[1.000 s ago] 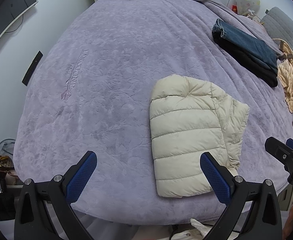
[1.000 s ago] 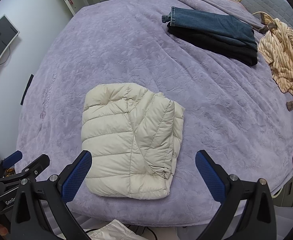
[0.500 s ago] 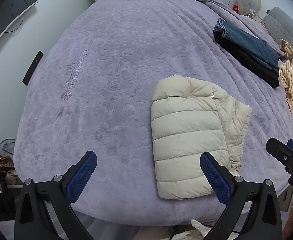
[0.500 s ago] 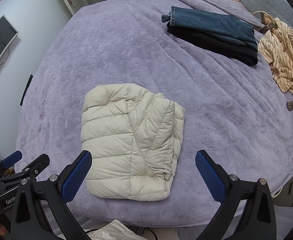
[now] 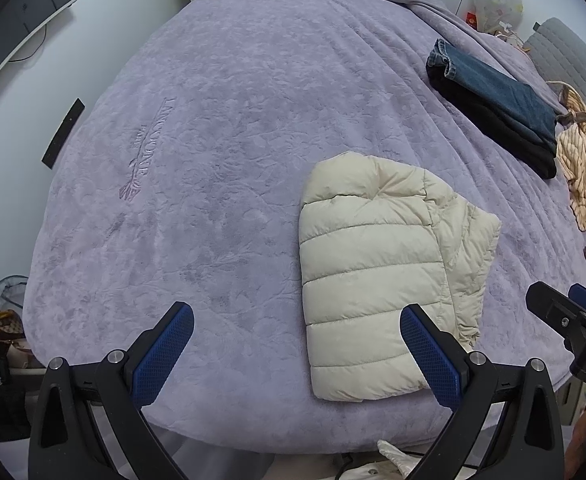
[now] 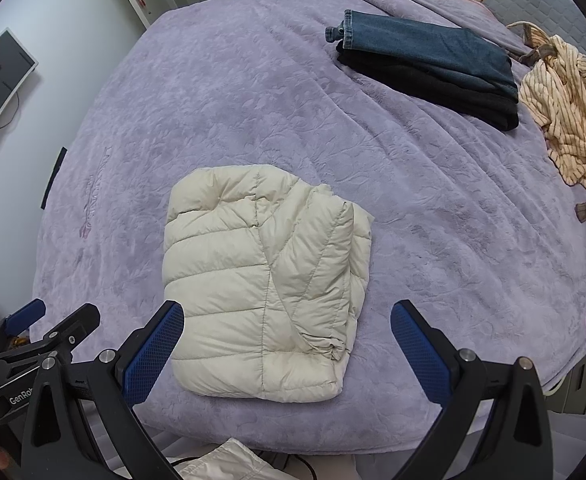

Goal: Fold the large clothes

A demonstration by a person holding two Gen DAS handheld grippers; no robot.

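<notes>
A cream puffer jacket [image 5: 377, 264] lies folded into a compact rectangle on the purple bed cover [image 5: 213, 140] near the front edge; it also shows in the right wrist view [image 6: 265, 280]. My left gripper [image 5: 293, 344] is open and empty, held above the bed's front edge, its right finger over the jacket's near corner. My right gripper [image 6: 287, 344] is open and empty, hovering over the jacket's near edge. The right gripper's body shows at the right of the left wrist view [image 5: 573, 328].
Folded jeans on a black garment [image 6: 429, 64] lie at the back right of the bed. A crumpled striped orange garment [image 6: 569, 108] lies at the far right. A monitor [image 5: 13, 20] hangs on the left wall. White cloth [image 6: 221, 464] lies on the floor below.
Both grippers have drifted back very slightly from the bed; the jacket sits a touch lower in view. Nothing was grasped or released.
</notes>
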